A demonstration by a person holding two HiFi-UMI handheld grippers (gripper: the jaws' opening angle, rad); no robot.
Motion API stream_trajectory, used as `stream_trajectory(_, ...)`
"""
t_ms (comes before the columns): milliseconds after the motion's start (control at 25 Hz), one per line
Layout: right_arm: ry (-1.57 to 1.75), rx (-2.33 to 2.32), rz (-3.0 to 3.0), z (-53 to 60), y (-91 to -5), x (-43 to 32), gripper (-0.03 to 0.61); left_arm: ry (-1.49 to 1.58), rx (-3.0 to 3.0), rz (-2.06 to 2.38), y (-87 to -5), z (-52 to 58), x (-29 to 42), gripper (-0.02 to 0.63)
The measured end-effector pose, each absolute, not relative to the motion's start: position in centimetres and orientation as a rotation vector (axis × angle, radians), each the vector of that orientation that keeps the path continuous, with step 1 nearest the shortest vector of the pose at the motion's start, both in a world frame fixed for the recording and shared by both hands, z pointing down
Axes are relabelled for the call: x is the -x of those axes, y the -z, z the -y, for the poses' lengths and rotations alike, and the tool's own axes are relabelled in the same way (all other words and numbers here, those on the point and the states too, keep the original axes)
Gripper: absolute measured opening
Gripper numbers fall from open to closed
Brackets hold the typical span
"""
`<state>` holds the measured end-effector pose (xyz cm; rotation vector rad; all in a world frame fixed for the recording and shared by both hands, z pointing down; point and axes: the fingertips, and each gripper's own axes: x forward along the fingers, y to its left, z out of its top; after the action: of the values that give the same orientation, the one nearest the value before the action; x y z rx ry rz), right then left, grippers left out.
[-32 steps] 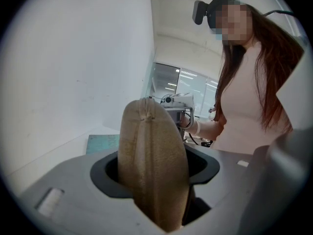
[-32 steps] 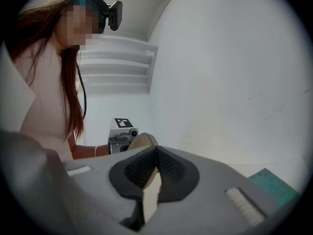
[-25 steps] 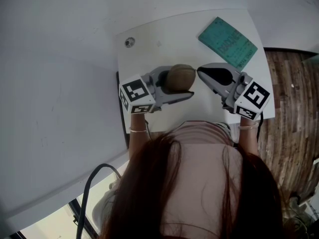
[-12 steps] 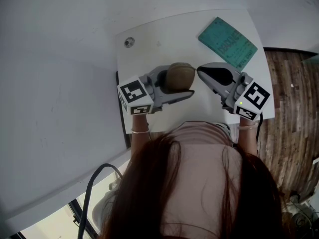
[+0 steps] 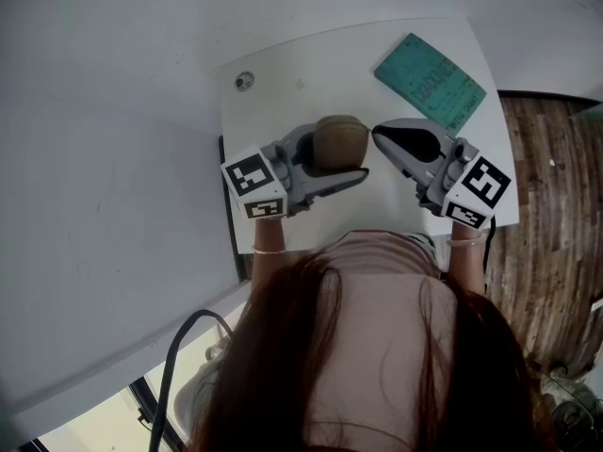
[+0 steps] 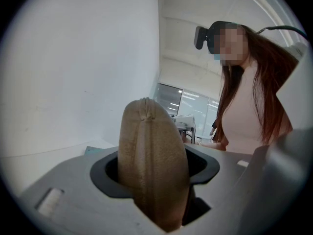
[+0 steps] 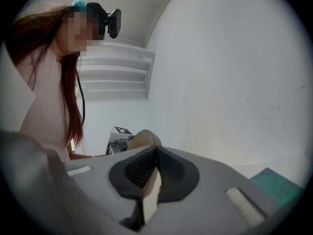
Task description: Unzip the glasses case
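The tan, oval, grainy-skinned glasses case (image 5: 339, 142) sits at the middle of the head view, lifted above the white desk (image 5: 283, 73). My left gripper (image 5: 344, 158) comes in from the left of the frame and is clamped round it. My right gripper (image 5: 377, 135) reaches in from the right, its pointed tip aimed leftward at the case's right edge. The tip is just beside the case, and from here I cannot tell if they touch. A teal printed card (image 5: 431, 81) lies well apart at the upper right of the desk.

In the left gripper view, the case (image 6: 154, 160) stands on end between the jaws of my left gripper (image 6: 156, 180), which press on its two broad sides. Its long axis runs up the frame. A stitched seam runs up its middle to a pucker at the top, facing the camera.

In the right gripper view, the jaws of my right gripper (image 7: 155, 153) are drawn together, pads meeting at the tip. I can make out nothing pinched between them. The case's rounded end (image 7: 144, 137) peeks just above and behind the tip, left of centre. So I judge the right gripper the one to work the zip, which lies dead ahead of it.
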<state>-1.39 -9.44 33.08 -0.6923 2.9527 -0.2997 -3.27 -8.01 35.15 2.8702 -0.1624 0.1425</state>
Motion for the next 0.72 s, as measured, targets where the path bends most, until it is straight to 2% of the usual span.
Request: stream_trajectory(720, 0.303, 0.7, -2.955, 9.45, -33.29, 1.49, 0.003, 0.051, -2.792, 0.171, -34.46, 8.52, 3.45, 0.297)
